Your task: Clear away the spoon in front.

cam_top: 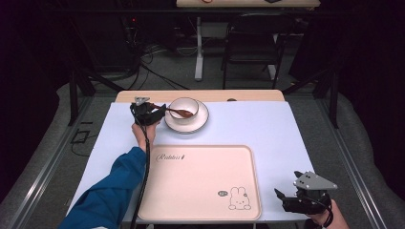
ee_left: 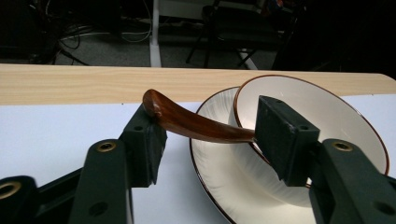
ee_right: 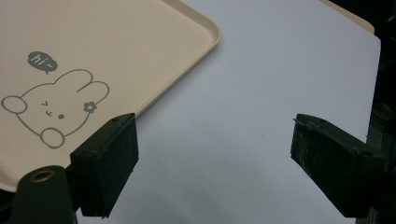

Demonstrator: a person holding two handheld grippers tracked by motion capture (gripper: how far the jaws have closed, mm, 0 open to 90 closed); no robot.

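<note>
Left gripper [ee_left: 210, 135] jaws flank brown spoon [ee_left: 187, 121]

The left tongs [cam_top: 157, 112] are held far forward on an outstretched, blue-sleeved left forearm [cam_top: 112, 191], their jaws partly apart, pointing rightward. The right tongs [cam_top: 286, 198] are kept low at the near right corner, gripped by the right hand [cam_top: 322, 218], jaws spread wide.
</note>
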